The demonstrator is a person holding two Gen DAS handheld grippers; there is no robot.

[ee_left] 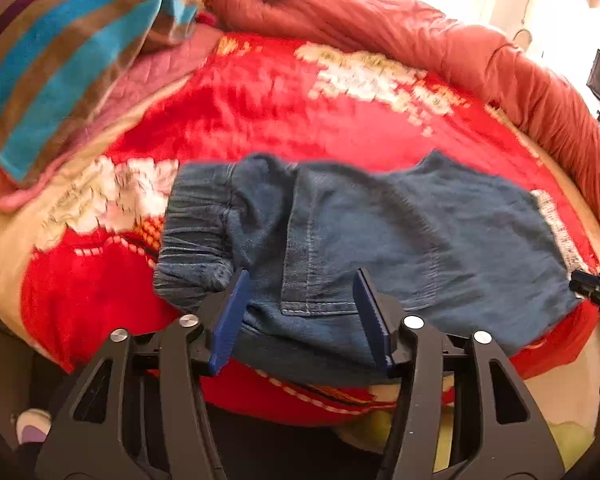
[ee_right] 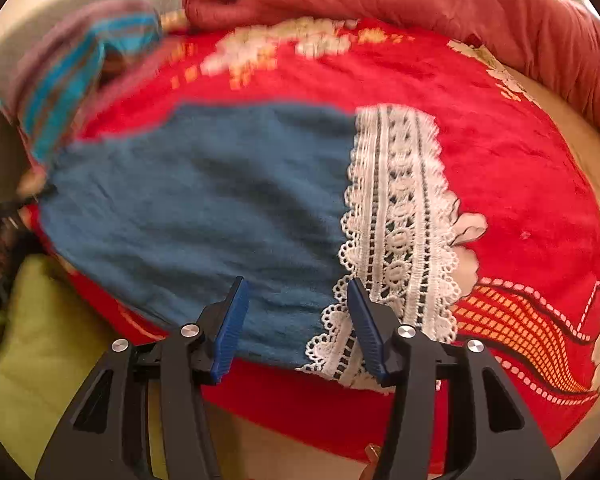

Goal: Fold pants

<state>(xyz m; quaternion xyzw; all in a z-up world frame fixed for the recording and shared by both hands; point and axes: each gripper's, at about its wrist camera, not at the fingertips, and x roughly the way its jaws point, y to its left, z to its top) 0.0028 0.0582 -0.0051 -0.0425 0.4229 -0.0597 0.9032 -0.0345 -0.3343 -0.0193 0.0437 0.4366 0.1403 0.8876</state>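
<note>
Both grippers hung over the near edge of the bed with their jaws parted about halfway and nothing clamped between the blue pads. The left gripper (ee_left: 302,280) stood above the waist end of the blue pants (ee_left: 380,224), its pads straddling the pocket stitching without pressing the cloth; whether the tips brushed the denim could not be told. The right gripper (ee_right: 296,292) stood above the leg end, one pad over plain blue fabric and the other over the white lace hem (ee_right: 396,216), again with no pinch on the cloth. In the left wrist view the tip of the right gripper (ee_left: 592,286) showed at the far right edge, beside the hem.

The pants (ee_right: 204,208) lay flat and spread sideways across the red floral blanket (ee_left: 260,100), with the gathered elastic waistband (ee_left: 196,232) toward the left and the lace hem toward the right, the near side close to the blanket's edge. A rust-coloured quilt (ee_left: 400,28) was bunched along the far side of the bed. A striped turquoise-and-brown towel (ee_left: 60,64) sat on a pink pillow at the far left, well apart from the pants. A yellow-green cloth (ee_right: 40,340) lay below the bed's near edge in the right wrist view. Nothing lay on the pants.
</note>
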